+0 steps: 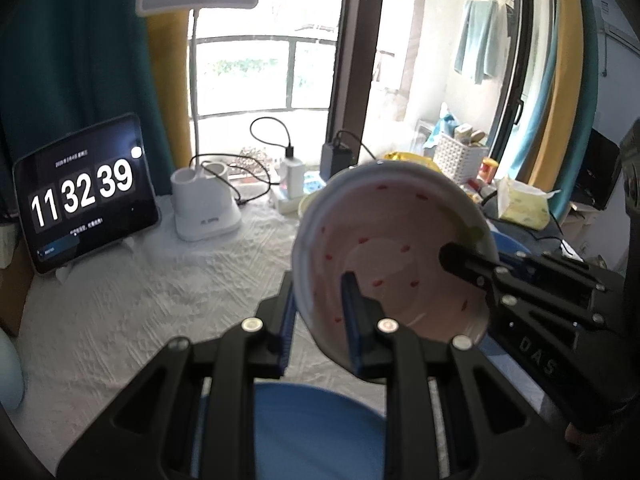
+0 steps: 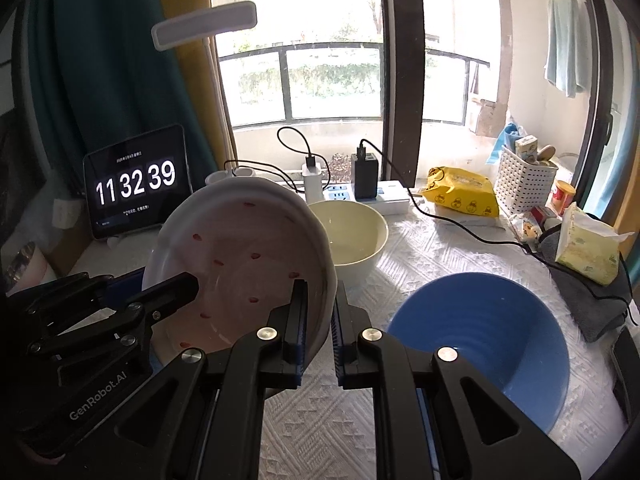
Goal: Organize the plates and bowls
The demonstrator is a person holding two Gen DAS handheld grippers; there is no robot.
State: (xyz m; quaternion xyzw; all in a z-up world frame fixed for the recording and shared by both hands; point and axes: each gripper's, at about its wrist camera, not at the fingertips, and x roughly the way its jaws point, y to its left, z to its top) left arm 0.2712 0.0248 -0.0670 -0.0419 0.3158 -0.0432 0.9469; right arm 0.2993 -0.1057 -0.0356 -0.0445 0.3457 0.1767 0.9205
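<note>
Both cameras ride close behind their own fingers, angled down across the table (image 2: pixel 420 248) toward the window (image 2: pixel 332 80) at twelve o'clock. The left wrist view sits nearer the tablet clock (image 1: pixel 86 192) at ten o'clock. Both views share the white speckled bowl (image 1: pixel 392 256), seen close, and the blue bowl (image 2: pixel 484 328).

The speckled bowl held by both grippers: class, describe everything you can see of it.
The speckled bowl is white outside and pale pink inside with small red flecks, and looks like glazed ceramic. It is empty, tilted and lifted off the white tablecloth. The left gripper and the right gripper each pinch its rim, on opposite sides.
</note>
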